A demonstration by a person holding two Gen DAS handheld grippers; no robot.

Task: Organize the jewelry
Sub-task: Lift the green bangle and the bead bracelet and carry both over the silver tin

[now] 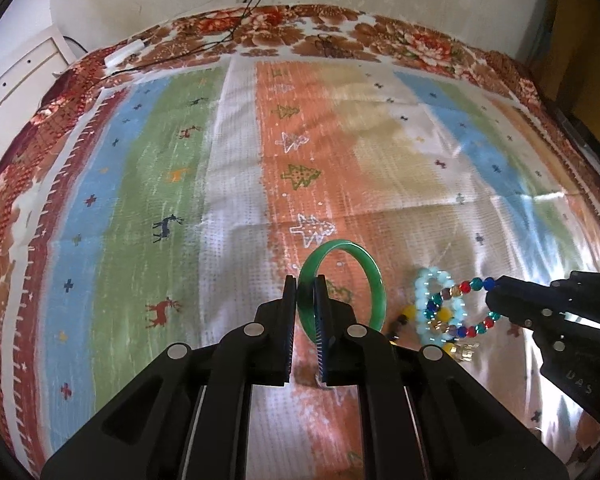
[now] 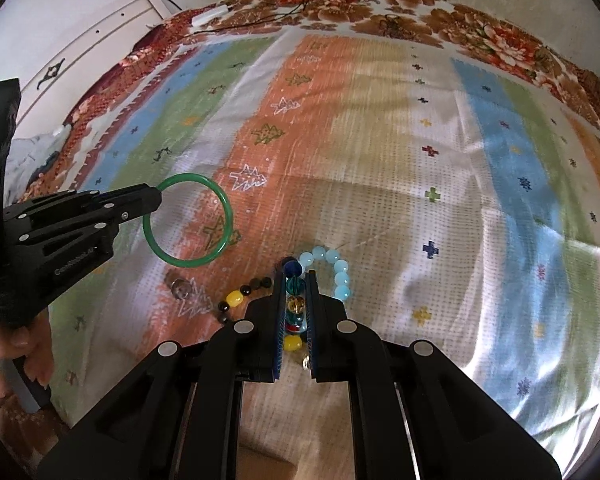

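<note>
Held clear of the striped cloth (image 1: pixel 228 168) for sorting, the left tongs (image 1: pixel 305 300) clench the green bangle (image 1: pixel 374 280) while the right tongs (image 2: pixel 296 300) grip the multicoloured bead bracelet (image 2: pixel 294 284).

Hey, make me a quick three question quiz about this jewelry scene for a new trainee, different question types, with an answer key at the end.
1. True or false: the left gripper is shut on the green bangle.
2. Multiple choice: what is clamped in the right gripper? A) the light blue bead bracelet B) the multicolored bead bracelet C) a gold chain
3. Fill in: the light blue bead bracelet lies on the striped ______.

Key
1. True; its pads pinch the bangle's rim.
2. B; the multicolored bead bracelet runs between the pads.
3. cloth.
</note>
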